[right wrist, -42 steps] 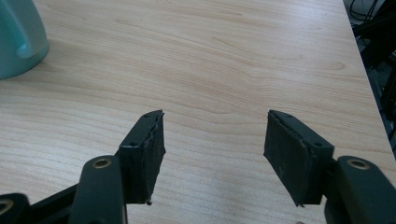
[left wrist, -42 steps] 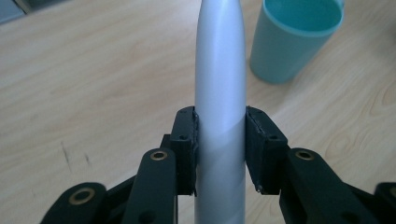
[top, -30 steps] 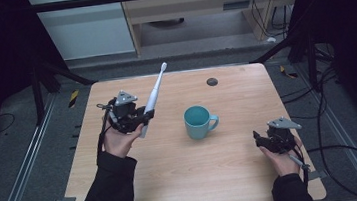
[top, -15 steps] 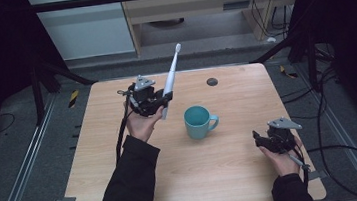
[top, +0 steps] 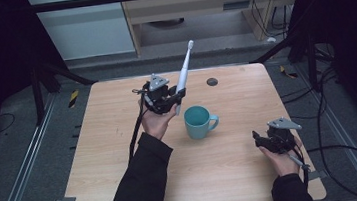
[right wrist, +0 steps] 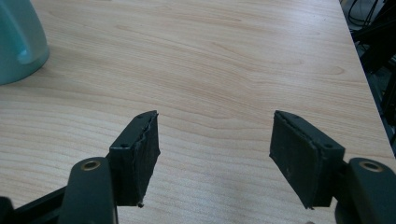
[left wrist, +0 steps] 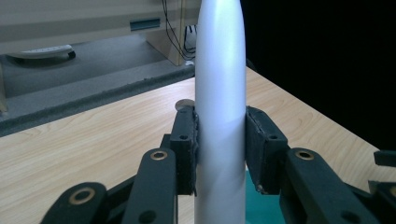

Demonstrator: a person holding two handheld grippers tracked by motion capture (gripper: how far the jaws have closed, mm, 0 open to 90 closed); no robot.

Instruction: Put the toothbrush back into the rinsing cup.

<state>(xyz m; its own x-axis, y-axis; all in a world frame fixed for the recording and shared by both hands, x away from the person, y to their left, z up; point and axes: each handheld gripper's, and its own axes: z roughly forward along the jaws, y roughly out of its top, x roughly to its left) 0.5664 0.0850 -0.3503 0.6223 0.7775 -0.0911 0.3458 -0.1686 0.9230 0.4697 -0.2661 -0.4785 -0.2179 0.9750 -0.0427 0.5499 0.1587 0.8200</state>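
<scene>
Wooden table (top: 121, 151): your left gripper (top: 172, 99) pinches the toothbrush (top: 183, 72) beside the mug (top: 198, 122); right gripper (top: 263, 139) spread, empty.

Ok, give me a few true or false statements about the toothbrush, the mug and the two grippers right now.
1. The left gripper is clamped on the white electric toothbrush. True.
2. The toothbrush lies flat on the table. False: it is held up in the air, head pointing up and away.
3. The teal mug stands upright on the table. True.
4. The right gripper holds the mug. False: its jaws are open with nothing between them, and the mug stands apart from it.
</scene>
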